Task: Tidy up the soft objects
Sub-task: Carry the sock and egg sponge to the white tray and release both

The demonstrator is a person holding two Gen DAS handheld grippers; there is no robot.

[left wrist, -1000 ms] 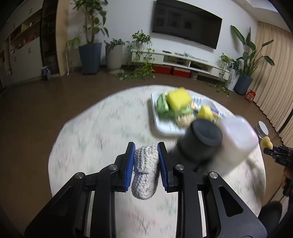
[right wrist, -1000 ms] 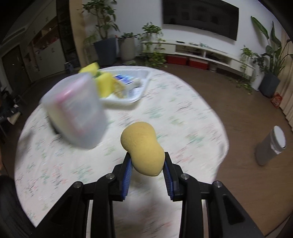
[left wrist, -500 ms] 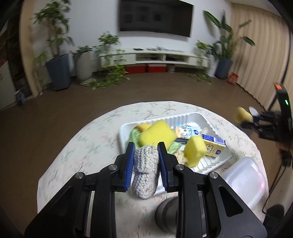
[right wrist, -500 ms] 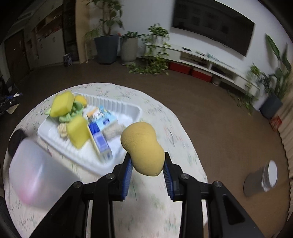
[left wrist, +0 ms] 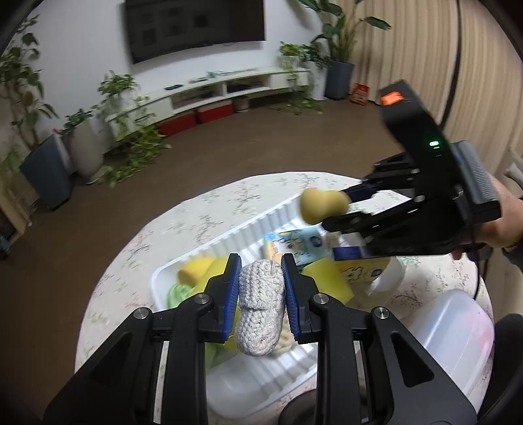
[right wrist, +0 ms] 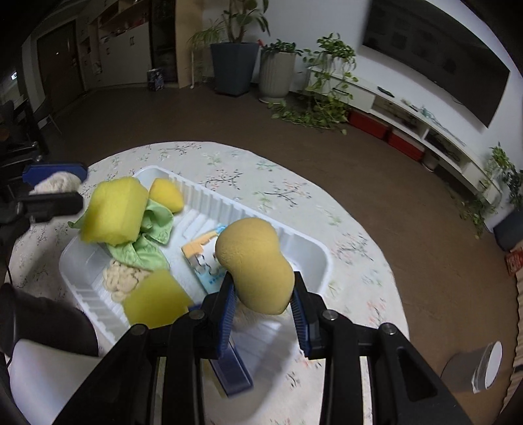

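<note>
Between the left claw's [left wrist: 260,294] blue pads a knitted white roll [left wrist: 260,309] was pinched above the white tray [right wrist: 202,196]; the right claw [right wrist: 263,294] squeezed a tan peanut-shaped sponge [right wrist: 255,264] over that tray on the floral worktop [right wrist: 278,186]

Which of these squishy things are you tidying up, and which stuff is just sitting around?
Part of the job:
- knitted bootie in the left gripper
- tan peanut-shaped sponge in the right gripper
- yellow sponges
- green cloth
- white tray

Just lying about:
- potted plants
- TV
- grey bin
</note>
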